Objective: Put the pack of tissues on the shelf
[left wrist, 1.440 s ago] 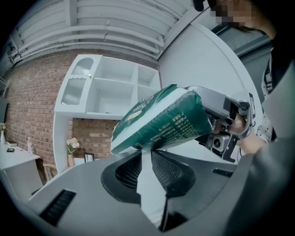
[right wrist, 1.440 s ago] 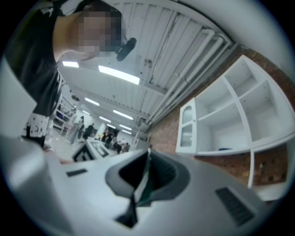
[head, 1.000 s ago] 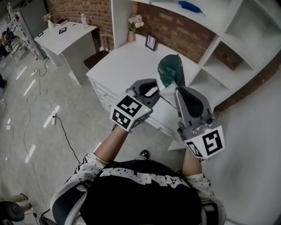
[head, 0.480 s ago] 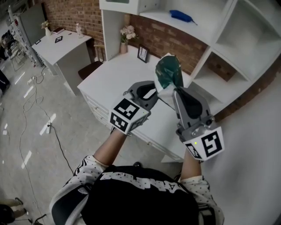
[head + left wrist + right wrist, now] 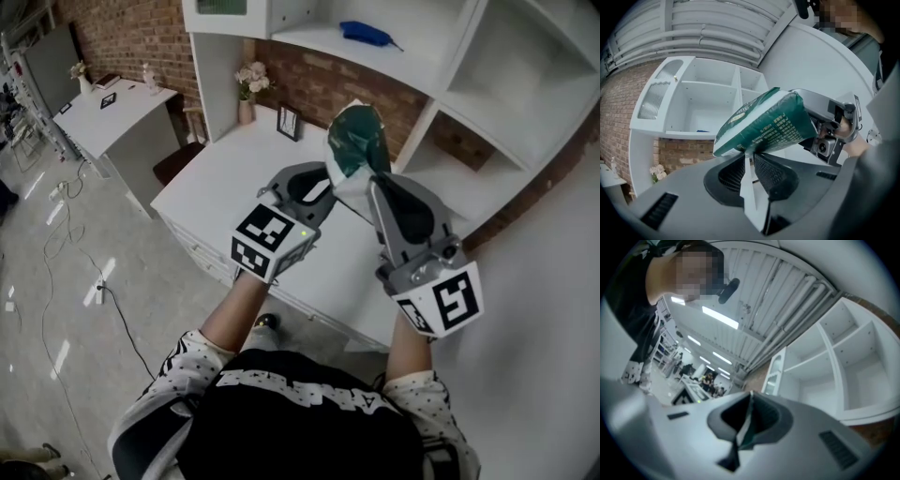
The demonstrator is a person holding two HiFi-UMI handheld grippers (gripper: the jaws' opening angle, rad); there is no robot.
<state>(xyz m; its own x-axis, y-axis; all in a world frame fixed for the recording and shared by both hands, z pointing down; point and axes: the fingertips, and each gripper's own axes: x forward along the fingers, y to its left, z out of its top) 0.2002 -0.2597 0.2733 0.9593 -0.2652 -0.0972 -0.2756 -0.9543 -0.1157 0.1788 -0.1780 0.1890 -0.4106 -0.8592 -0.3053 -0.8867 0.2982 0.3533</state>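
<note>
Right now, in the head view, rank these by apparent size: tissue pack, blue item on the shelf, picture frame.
Largest: tissue pack, though it is also nearest the camera.
Then: blue item and picture frame look about alike; I won't rank them.

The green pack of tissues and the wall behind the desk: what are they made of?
The pack of tissues seems thin glossy plastic film, green with a white edge: it creases and shines. The wall looks like rough red brick, mortar lines showing; possibly only facing.
</note>
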